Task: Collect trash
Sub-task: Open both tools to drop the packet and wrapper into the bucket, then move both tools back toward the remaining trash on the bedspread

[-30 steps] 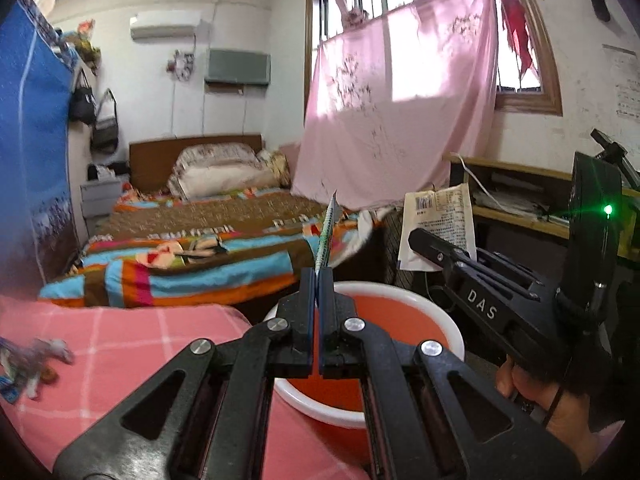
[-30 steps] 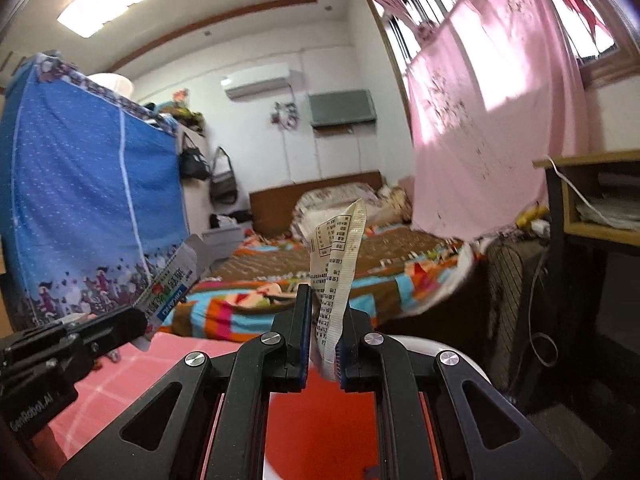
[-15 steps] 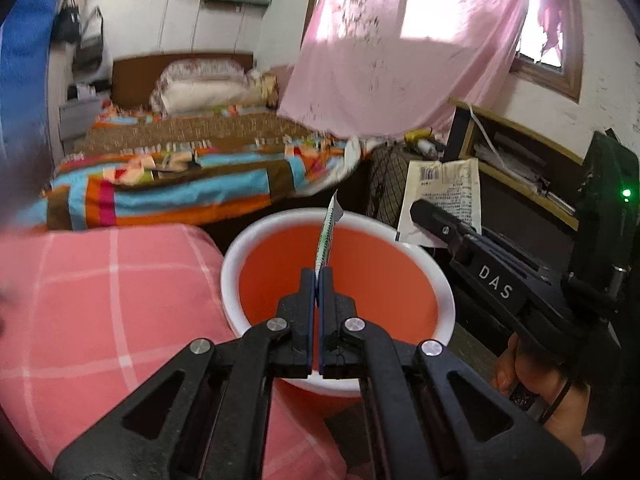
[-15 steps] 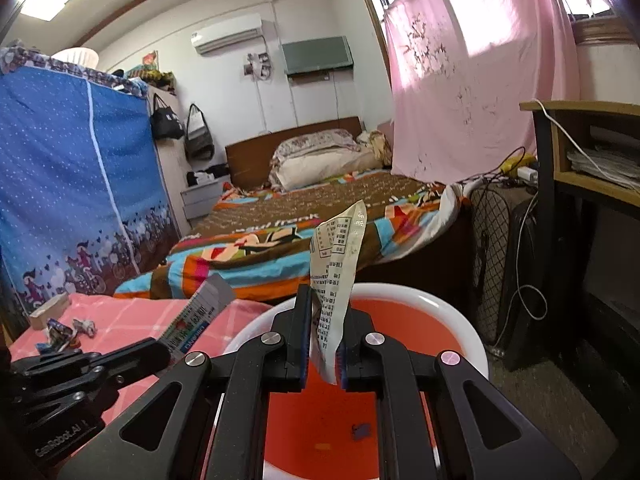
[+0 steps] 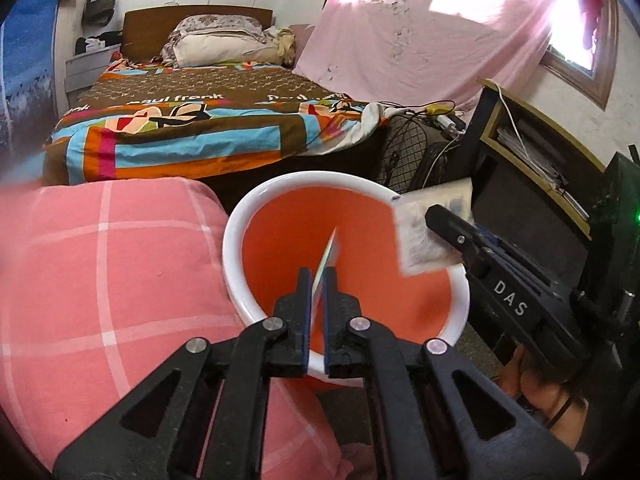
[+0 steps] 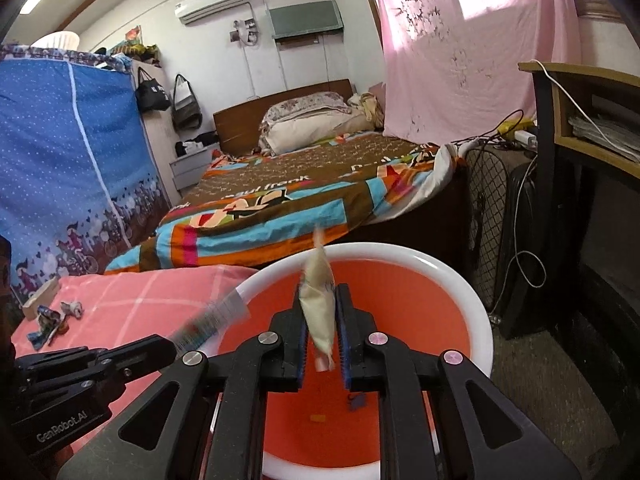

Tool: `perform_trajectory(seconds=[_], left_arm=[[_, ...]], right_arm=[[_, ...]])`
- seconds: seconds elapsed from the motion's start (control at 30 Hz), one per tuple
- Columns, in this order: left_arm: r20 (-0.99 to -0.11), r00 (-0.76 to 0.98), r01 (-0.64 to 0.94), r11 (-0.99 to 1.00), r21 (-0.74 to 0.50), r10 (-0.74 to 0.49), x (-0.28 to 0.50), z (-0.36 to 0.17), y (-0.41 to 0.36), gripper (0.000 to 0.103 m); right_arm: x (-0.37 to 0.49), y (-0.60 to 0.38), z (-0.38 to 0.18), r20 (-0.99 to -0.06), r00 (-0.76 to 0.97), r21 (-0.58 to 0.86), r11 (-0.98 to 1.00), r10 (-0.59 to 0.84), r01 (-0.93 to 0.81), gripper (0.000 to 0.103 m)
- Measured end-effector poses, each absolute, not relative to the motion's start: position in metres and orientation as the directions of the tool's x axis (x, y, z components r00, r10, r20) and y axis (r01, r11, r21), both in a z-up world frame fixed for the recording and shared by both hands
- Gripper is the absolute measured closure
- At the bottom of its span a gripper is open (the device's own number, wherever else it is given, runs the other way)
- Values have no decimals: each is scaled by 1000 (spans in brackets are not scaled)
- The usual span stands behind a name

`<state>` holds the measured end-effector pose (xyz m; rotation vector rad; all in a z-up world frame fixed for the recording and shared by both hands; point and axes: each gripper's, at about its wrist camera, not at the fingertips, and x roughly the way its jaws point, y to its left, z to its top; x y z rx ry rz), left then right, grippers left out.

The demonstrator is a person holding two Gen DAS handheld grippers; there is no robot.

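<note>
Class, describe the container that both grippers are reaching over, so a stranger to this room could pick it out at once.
Start at the bed with the striped blanket; at its foot lies a pink checked cushion. Right beside that stands the round bin. Its thick white rim and bright orange inside set it apart from everything around it.

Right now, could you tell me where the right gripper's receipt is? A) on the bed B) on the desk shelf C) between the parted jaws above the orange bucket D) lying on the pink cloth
C: the receipt sits between the right gripper's parted jaws, over the orange bucket.
</note>
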<state>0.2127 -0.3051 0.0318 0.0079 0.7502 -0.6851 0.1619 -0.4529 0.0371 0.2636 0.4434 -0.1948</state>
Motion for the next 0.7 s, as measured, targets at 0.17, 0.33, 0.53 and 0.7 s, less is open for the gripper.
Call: perform_trajectory(seconds=[0.17, 0.33, 0.53, 0.7], left_arm=[[-627, 534, 561, 792, -239, -568, 214, 32, -300, 80], [-603, 573, 533, 811, -241, -556, 215, 36, -289, 74], [-547, 651, 471, 845, -252, -526, 215, 47, -262, 61], [-471, 742, 421, 878, -227, -477, 208, 61, -236, 43]], right_arm=[[163, -453, 38, -445, 886, 209, 947, -132, 246, 73], [162, -452, 39, -433, 891, 209, 947, -134, 244, 73], [159, -446, 48, -376, 917, 214, 950, -133, 225, 59], [157, -431, 58, -308, 943, 197, 961, -125, 192, 59]])
